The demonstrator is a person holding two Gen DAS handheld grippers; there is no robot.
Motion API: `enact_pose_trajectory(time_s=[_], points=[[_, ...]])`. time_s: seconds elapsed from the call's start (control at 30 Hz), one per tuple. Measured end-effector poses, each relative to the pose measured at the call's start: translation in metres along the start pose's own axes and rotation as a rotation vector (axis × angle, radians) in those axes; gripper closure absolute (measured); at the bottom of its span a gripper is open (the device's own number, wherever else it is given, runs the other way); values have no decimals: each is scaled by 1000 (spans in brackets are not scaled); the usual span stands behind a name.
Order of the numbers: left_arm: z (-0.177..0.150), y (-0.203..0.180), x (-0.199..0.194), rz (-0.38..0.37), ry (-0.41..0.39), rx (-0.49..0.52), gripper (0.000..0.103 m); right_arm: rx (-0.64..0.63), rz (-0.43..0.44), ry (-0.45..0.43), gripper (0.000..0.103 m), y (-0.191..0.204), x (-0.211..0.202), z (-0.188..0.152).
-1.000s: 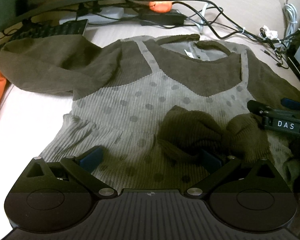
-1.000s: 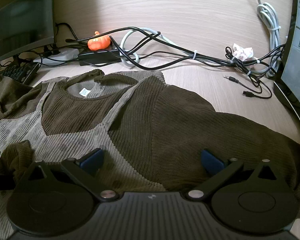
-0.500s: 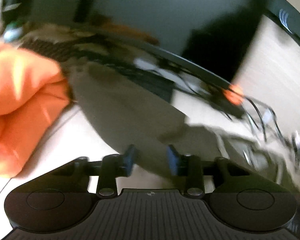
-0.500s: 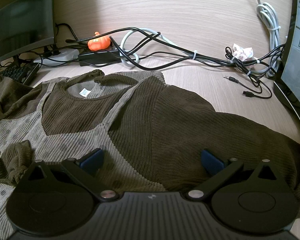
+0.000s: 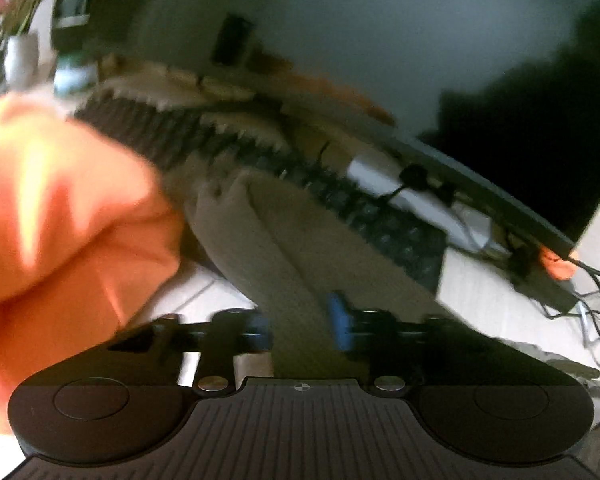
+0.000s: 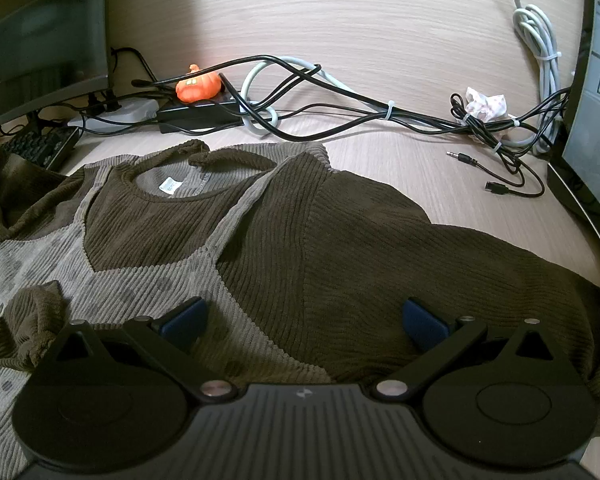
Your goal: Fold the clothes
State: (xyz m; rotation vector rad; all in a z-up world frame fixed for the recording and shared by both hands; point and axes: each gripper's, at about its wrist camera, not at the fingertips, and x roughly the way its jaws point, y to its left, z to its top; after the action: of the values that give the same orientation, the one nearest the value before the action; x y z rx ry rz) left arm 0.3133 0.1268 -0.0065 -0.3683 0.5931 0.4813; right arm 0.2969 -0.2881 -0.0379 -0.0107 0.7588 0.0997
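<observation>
Your left claw (image 5: 300, 326) pinches the sleeve (image 5: 284, 256); right claw (image 6: 304, 320) hangs spread over the sweater (image 6: 340, 248) flat on the counter (image 6: 380, 32). Sleeve fold underway: carry it across the chest next.

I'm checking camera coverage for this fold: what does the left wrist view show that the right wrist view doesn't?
Only the left wrist view shows the orange cloth, a white vase, and the left gripper with brown sleeve fabric between its fingers. Only the right wrist view shows the sweater's neckline, the loose audio plug and the open right gripper. Both show the keyboard and orange pumpkin.
</observation>
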Motion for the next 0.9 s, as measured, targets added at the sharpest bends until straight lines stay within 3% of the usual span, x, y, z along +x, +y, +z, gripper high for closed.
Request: enact_pose_trajectory(time_s=[0.1,0.23,0.33,0.37,0.4,0.47,0.53,0.67,0.77,0.83,0.87,0.9], points=[[6,-36,-31,-65,-100,126,93,7,9,-2,0,-2,-1,0],[2,-108,-88,-361,-154,297,93,55,61,-14,0,-13,-4,2],[-32,-158,-112,-511,-146,546,73,153,85,-32,0,-28,-19,5],[-45,-168,-112,-540,-113,614,52,176,86,-52,0,-33,-28,5],[-59,-175,-110,-549,-83,677,37,189,87,-71,0,-38,-40,4],[-87,-182,-106,-540,-43,796,28,194,72,-94,0,-45,-60,0],[-110,-182,-104,-531,-20,879,27,211,47,-97,0,-53,-76,-8],[-129,-176,-108,-571,-46,938,25,283,4,-88,0,-69,-100,-25],[-126,-169,-122,-742,-72,938,25,326,-23,-88,0,-76,-113,-35],[-116,-167,-124,-810,-55,916,17,338,-37,-94,0,-80,-118,-40],[-111,-164,-125,-779,-54,875,7,339,-44,-98,0,-80,-120,-42],[-103,-161,-122,-728,-56,806,8,340,-49,-101,0,-80,-122,-43]])
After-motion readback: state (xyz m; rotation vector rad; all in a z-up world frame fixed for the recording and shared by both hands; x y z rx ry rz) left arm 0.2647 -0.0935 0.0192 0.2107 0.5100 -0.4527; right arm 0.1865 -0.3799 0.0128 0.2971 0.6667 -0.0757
